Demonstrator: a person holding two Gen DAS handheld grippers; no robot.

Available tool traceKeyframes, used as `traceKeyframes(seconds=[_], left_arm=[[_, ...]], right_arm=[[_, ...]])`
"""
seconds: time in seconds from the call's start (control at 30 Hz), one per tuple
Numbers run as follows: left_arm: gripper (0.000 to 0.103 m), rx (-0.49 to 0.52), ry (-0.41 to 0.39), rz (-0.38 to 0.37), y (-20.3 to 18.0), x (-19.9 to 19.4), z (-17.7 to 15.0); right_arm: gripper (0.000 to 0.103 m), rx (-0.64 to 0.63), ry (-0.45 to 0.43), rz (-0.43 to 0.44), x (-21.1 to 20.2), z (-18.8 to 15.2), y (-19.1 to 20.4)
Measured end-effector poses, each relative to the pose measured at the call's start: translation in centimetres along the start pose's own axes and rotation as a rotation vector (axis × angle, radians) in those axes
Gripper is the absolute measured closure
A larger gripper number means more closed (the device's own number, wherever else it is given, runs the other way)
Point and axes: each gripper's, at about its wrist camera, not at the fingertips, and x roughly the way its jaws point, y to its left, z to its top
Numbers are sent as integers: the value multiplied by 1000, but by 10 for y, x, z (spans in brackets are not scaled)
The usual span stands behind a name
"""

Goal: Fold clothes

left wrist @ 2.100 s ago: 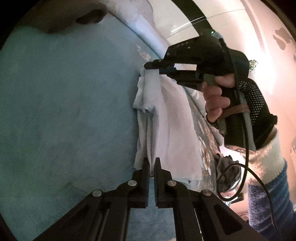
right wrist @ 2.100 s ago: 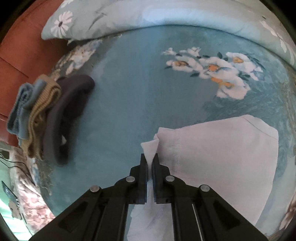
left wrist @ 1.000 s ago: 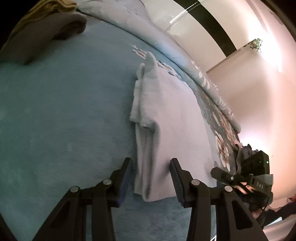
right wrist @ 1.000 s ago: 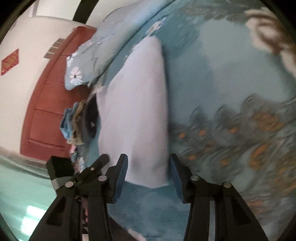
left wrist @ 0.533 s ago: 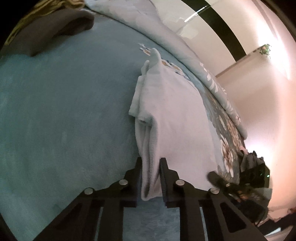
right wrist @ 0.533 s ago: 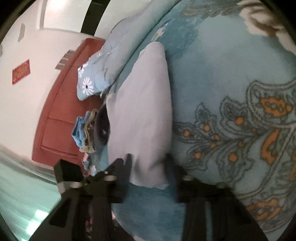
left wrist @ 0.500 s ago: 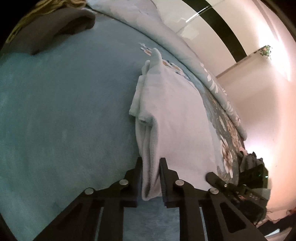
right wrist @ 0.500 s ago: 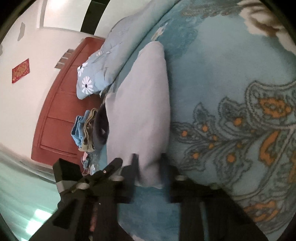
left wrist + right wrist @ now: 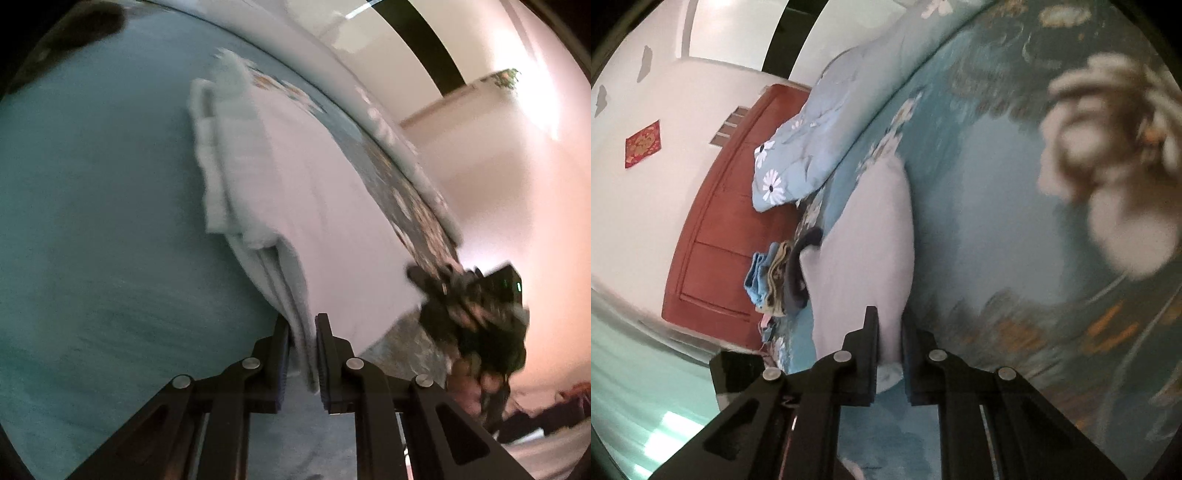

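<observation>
A pale lilac folded garment [image 9: 314,192] lies lengthwise on the teal bed cover [image 9: 92,184]. My left gripper [image 9: 301,321] is shut on the garment's near left corner, where the stacked layers run between its pads. At the right of the same view, the right gripper [image 9: 476,295] shows blurred in a hand at the garment's other near corner. In the right wrist view the same garment [image 9: 871,240] stretches away from me. My right gripper [image 9: 888,314] pinches its near edge, its jaws still closing with the cloth between them.
A stack of folded clothes [image 9: 775,280] in blue, tan and dark grey sits beyond the garment. A flowered quilt [image 9: 812,140] lies along the bed's far side. A red wooden door [image 9: 713,240] stands behind. Dark clothing [image 9: 85,22] rests at the far left.
Both grippers stood open around the garment's near corners one second ago and have since closed on them. Both views have shifted and blurred, and the gripped near edge sits a little higher.
</observation>
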Motion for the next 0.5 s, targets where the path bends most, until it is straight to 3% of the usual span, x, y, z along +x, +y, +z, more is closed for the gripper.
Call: traceKeyframes(seconds=[0.27,0.5], left_arm=[[91,65,26,6,-27,19,-5],[88,27,33,-23,0,3,-2]], right_arm=[[99,-1,-74,-76,-44,47,-20],[97,16,-94,-122,-58,32,-30]])
